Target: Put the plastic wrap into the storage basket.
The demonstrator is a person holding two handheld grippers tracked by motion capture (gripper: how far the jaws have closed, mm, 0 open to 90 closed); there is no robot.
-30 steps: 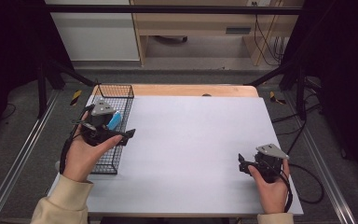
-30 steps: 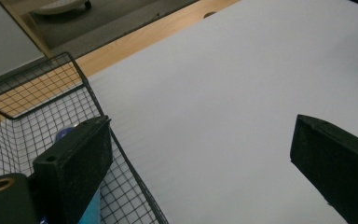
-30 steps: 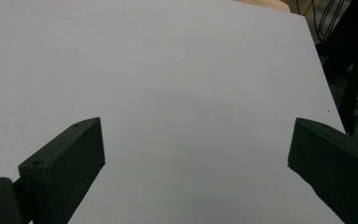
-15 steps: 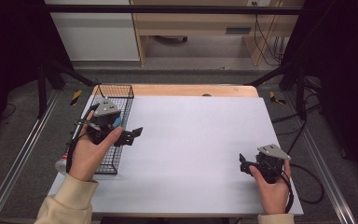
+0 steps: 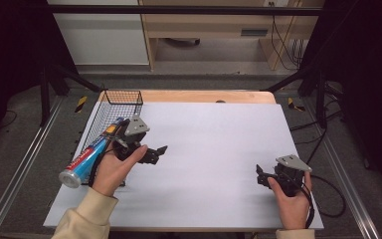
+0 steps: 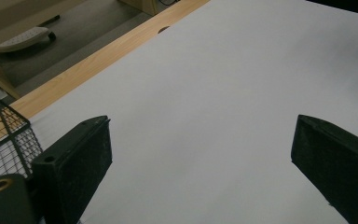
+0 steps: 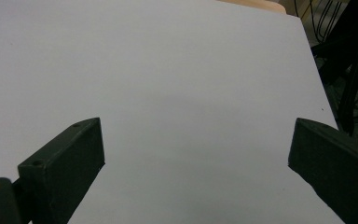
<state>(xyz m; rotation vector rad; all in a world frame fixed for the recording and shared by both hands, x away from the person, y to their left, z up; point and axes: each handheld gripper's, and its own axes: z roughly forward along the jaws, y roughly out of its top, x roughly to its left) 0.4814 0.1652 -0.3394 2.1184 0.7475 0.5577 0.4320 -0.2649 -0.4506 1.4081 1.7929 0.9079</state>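
A blue, red and white tube [image 5: 93, 153] lies slantwise across the black wire basket [image 5: 124, 95] at the table's left edge. Its round end sticks out past the basket's left rim toward the near side. My left gripper [image 5: 157, 153] is just right of the basket, over the white mat, clear of the tube. In the left gripper view its jaws stand wide apart, and the left gripper [image 6: 200, 154] is open with only mat between them. My right gripper [image 5: 260, 177] is held near the front right of the mat. The right gripper [image 7: 196, 158] is open and has nothing in it.
The white mat [image 5: 214, 144] covers most of the table, with a strip of bare wood [image 5: 204, 96] along the far edge. A corner of the basket [image 6: 4, 140] shows beside the left jaw. Cables trail off the table's right side [image 5: 328, 199].
The left gripper has moved right, off the basket and over the mat. The tube, earlier mostly hidden by the hand, now lies in plain sight across the basket. The right gripper has hardly moved.
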